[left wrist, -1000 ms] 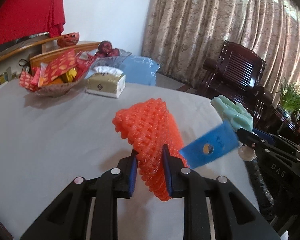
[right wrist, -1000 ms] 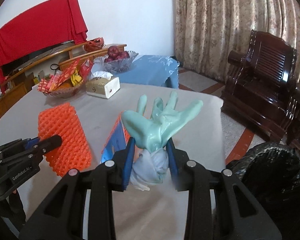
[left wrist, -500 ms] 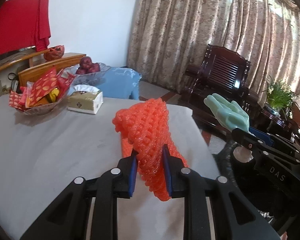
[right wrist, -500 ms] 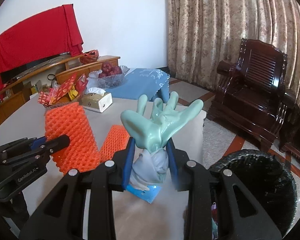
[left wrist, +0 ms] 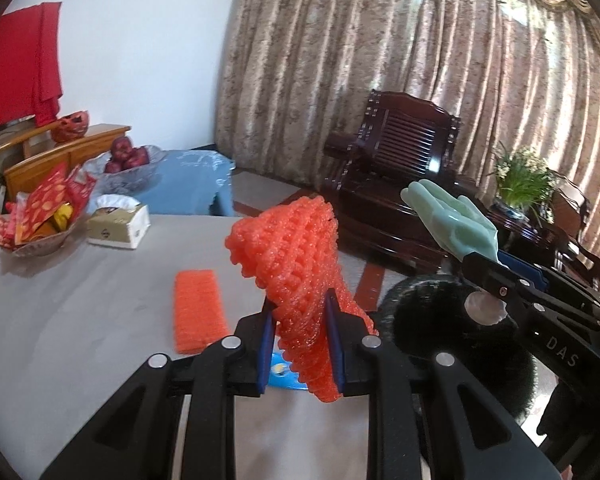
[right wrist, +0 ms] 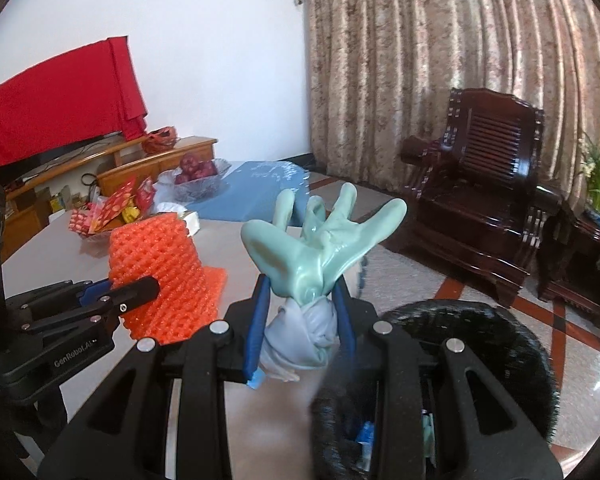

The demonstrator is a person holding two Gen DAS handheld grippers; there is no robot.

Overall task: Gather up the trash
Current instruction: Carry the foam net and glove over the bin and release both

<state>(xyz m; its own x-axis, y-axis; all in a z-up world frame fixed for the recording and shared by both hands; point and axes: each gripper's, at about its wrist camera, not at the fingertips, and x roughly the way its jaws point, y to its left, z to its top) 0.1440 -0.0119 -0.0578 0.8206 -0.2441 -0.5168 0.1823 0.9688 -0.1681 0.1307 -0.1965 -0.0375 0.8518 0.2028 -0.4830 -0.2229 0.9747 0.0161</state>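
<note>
Orange foam net (left wrist: 296,264) stays clamped in the left gripper (left wrist: 302,336) and the green glove (right wrist: 316,248) in the right gripper (right wrist: 300,320), both now nearer the black bin (right wrist: 480,344), with a blue wrapper (left wrist: 286,374) dropped on the table (left wrist: 80,320).

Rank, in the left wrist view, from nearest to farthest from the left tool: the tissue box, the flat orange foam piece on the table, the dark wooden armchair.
From the left tool:
1. Flat orange foam piece, on the table just left of the tool.
2. Tissue box, farther back on the left, beside the snack basket.
3. Dark wooden armchair, off the table, against the curtain.

White wall (right wrist: 220,60), patterned curtains (right wrist: 440,60), dark wooden armchair (right wrist: 488,184)
</note>
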